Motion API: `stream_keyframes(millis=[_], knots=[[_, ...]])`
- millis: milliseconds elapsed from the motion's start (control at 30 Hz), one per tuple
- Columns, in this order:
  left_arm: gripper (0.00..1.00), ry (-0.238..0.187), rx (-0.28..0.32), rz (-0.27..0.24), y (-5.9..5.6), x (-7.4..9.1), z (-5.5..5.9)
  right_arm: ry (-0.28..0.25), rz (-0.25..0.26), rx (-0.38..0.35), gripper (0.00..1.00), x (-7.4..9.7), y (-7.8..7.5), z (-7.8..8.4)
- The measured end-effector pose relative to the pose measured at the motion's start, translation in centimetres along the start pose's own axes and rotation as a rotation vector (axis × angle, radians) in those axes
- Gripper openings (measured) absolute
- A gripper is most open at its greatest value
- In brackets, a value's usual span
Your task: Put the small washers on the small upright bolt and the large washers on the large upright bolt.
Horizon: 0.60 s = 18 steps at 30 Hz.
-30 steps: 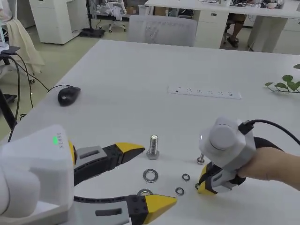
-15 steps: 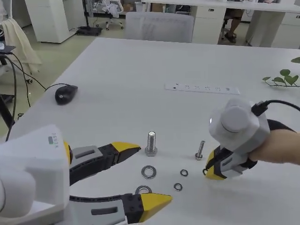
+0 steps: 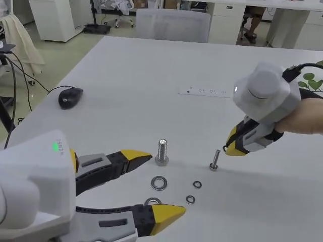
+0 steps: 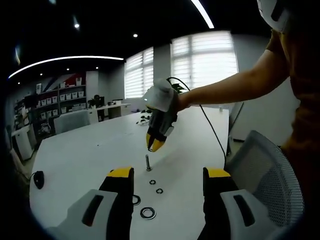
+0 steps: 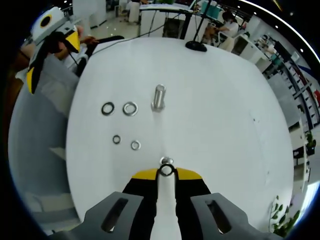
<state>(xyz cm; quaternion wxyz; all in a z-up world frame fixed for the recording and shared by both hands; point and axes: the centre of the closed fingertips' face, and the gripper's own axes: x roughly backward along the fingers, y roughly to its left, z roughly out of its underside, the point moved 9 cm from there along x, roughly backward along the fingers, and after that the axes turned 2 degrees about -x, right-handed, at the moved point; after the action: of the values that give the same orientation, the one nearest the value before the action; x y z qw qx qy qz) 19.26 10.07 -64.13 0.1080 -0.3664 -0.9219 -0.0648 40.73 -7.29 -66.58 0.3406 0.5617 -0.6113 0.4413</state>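
Near the bottom centre of the right gripper view, right gripper (image 5: 167,174) closed on a small washer (image 5: 167,170), a thin silver ring pinched between two yellow tips. Directly above the ring in that view, the round top of the small bolt (image 5: 166,161), very close; touching or apart, impossible to tell. In the head view, at right of centre, white rounded housing, black fingers and yellow tips pointing down and left, just up and right of the small bolt (image 3: 214,160), a slim silver stud standing on its head, leaning slightly.

At lower left of the head view, left gripper (image 3: 165,184) spread wide and holding nothing: matte black fingers ending in yellow wedge tips, bulky white body with a green light. Same wide gap along the bottom of the left gripper view.

Between those tips, one large washer (image 3: 159,182), flat, shiny steel; a second large washer (image 3: 153,202) partly hidden behind the lower tip. Just above, near the upper tip, the large bolt (image 3: 162,152), upright on its hex head, thick threaded shank, bare of washers. Right of the large washers, two loose small washers (image 3: 197,184), lying flat, one below the other, below and left of the small bolt.

All on a smooth white table (image 3: 126,91). Farther up the frame, a black mouse (image 3: 69,97) at left and a white power strip (image 3: 204,92) at upper centre.
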Motion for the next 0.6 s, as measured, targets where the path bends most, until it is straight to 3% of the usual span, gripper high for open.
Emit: stream_keyframes(millis=[600], knots=[[0.55,-0.004,0.016,-0.026,0.3,0.4,0.2,0.043,-0.037,0.023,0.12,-1.9,-0.6,-0.4]])
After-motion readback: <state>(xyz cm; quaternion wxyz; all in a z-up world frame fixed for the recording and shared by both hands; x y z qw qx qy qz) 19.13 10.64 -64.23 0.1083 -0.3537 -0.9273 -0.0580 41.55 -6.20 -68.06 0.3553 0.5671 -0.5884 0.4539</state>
